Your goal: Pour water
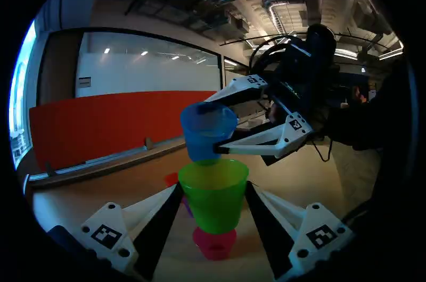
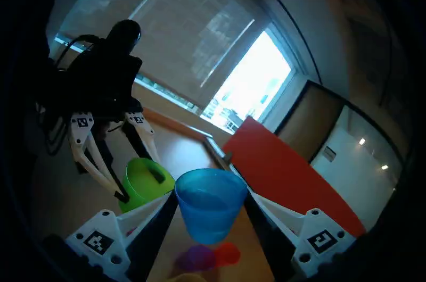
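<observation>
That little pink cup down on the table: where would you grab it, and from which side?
Grip the pink cup across its side wall, just below the rim, coming in level from the side with the jaws astride it. It seems to stand upright and narrows downward, so a high hold should slip less.

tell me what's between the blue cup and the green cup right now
Nothing: in the left gripper view the blue cup hangs right over the green cup, base at its rim, with no object between. Whether they touch is unclear.
</observation>
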